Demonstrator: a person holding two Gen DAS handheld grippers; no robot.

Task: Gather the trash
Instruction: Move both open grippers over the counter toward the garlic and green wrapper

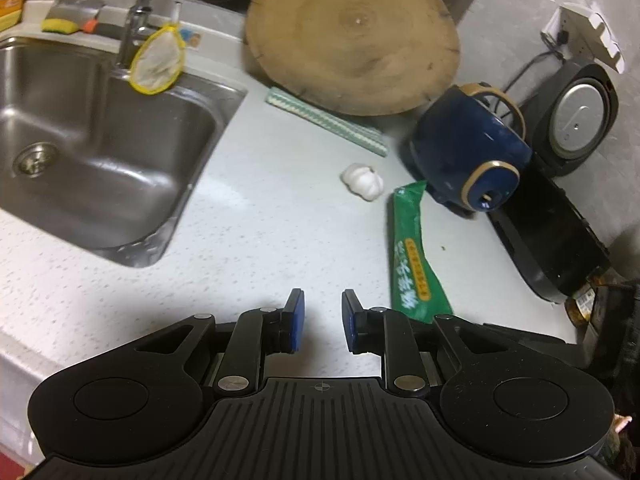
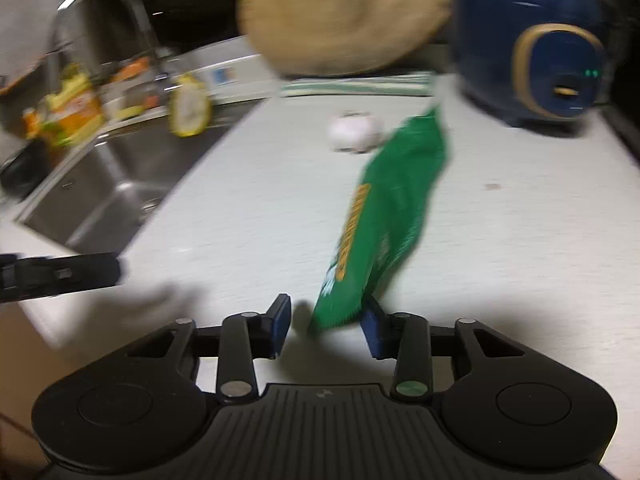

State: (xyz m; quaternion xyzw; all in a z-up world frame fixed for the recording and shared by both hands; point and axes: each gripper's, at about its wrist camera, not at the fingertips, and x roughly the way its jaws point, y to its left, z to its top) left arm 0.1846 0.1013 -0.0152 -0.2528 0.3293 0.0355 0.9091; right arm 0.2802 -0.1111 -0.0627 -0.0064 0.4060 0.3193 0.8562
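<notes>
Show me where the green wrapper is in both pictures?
Left wrist view: the green wrapper lies right of centre on the counter, just past the left gripper.
Right wrist view: it runs up from the right gripper, its near end between the fingers.
Shared landmark: the garlic beside its far end.

Green wrapper beside garlic bulb

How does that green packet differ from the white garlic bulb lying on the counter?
The green packet is long, flat and printed with lettering; the garlic bulb is small, round and plain white. The packet's near end lies between the right gripper's open jaws; the garlic lies farther back, away from both grippers. Both rest on the counter.
</notes>
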